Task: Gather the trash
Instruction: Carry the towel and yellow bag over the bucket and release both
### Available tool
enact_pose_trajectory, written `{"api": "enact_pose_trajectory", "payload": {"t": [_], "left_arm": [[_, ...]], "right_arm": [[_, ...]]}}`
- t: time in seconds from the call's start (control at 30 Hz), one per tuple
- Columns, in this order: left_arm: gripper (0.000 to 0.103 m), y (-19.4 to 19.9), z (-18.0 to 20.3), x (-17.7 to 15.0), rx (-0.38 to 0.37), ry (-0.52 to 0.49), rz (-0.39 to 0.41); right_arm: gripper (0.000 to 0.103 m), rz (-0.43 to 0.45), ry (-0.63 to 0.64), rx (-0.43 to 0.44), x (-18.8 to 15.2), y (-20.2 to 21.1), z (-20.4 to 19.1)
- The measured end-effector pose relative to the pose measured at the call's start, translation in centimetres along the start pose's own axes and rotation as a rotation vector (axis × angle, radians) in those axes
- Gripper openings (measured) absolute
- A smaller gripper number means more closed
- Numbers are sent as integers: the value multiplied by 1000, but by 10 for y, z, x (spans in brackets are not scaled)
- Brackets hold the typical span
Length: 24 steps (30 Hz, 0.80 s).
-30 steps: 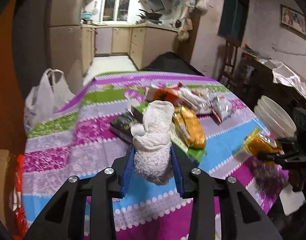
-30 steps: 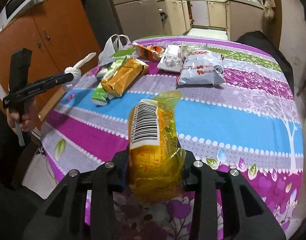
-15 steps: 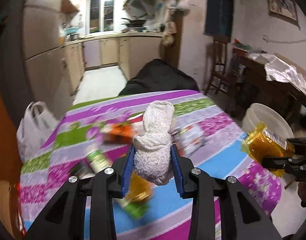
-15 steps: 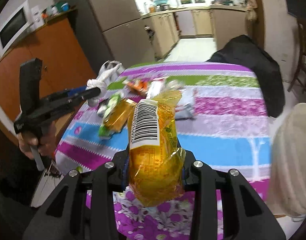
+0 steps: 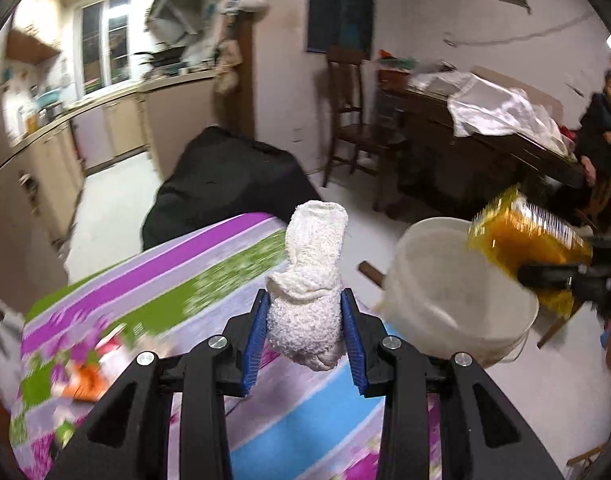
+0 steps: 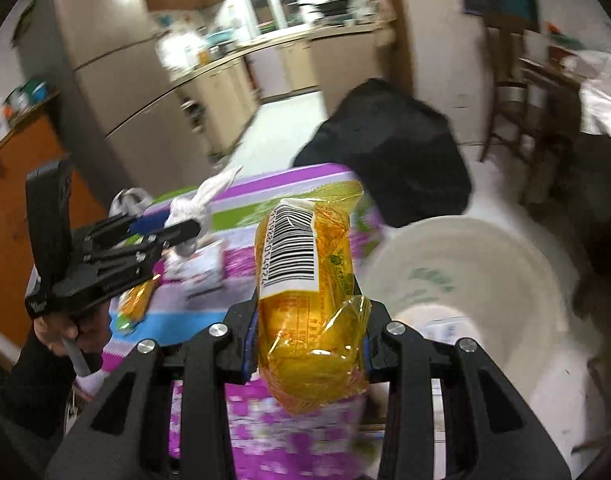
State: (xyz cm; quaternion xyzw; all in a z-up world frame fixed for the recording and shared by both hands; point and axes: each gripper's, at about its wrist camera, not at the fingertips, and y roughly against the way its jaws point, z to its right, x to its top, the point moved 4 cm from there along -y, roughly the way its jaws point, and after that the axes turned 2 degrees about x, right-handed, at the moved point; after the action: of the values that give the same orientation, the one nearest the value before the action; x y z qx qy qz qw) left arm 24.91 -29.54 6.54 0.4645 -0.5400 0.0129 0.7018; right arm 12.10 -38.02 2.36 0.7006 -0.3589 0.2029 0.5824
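The left gripper (image 5: 304, 322) clamps a crumpled white terry cloth (image 5: 309, 280) above the striped purple tablecloth (image 5: 177, 272); the right gripper (image 6: 305, 340) pinches a yellow cellophane wrapper (image 6: 305, 300) with a barcode label, just beside the round white plastic bucket (image 6: 517, 280)

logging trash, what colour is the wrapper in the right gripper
Clear yellow-orange wrapper with a white barcode label, best in the right wrist view.

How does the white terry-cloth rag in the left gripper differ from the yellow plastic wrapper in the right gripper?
The white terry-cloth rag is matte, fuzzy and unprinted; the yellow plastic wrapper is glossy, translucent and carries a barcode label. The rag stands folded; the wrapper is crinkled. Both are clamped upright between blue pads, the left gripper and right gripper near the white bucket.
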Motion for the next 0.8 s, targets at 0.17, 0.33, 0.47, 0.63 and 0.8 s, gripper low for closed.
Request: {"api": "enact_pose_trajectory", "payload": {"t": [0.17, 0.33, 0.47, 0.63, 0.8], "left_arm": [[37, -46, 61, 33, -74, -88, -32], [37, -95, 119, 56, -120, -146, -86], [37, -125, 154, 64, -123, -192, -119], [37, -152, 179, 59, -133, -237, -194], [37, -168, 188, 49, -129, -289, -238]], "right_arm": [[35, -18, -77, -124, 8, 18, 60], [35, -116, -130, -239, 5, 10, 106], [35, -192, -128, -309, 0, -2, 121], [35, -282, -123, -361, -8, -12, 137], [35, -338, -146, -357, -12, -21, 153]]}}
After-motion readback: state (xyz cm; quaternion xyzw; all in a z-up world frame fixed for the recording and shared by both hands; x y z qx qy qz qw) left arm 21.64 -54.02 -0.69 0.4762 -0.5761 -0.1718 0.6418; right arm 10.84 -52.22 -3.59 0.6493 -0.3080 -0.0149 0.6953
